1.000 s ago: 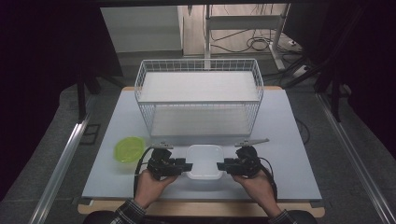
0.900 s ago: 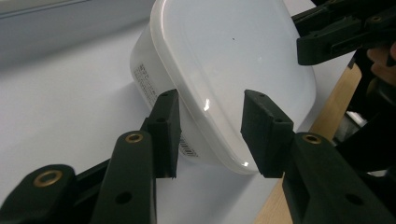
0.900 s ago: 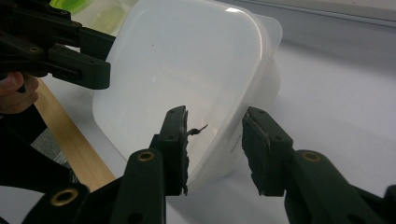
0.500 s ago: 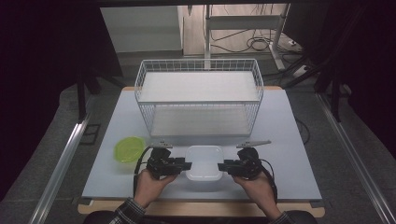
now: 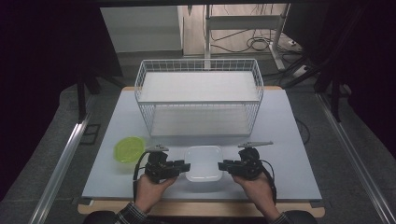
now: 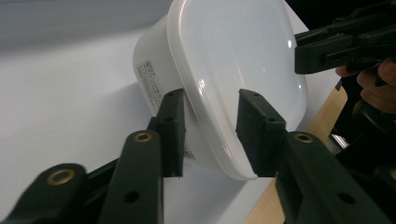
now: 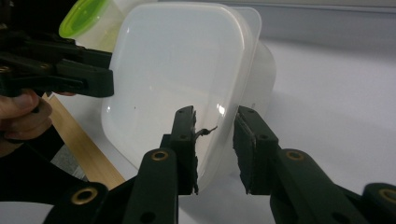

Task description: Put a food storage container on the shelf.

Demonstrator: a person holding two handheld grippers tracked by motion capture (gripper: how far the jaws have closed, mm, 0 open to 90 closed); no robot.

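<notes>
Your left tongs (image 6: 210, 135) are straddling the rim of a rounded-square, translucent white plastic container (image 5: 203, 162), lid on; whether the matte black pads are pinching is unclear. Your right tongs (image 7: 215, 149) have been closing over the opposite rim, contact likewise unclear. The container is sitting on the smooth pale tabletop (image 5: 289, 135), a lime-lidded tub (image 5: 129, 148) lying left, a white wire basket (image 5: 198, 98) standing behind.

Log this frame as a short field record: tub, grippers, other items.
tub: white lidded tub, near table edge
left gripper: jaws straddle tub's left rim, not clearly pressing
right gripper: jaws straddle right rim, just been closing
basket: white wire basket behind tub
other: green-lidded tub, left of the left gripper
</notes>
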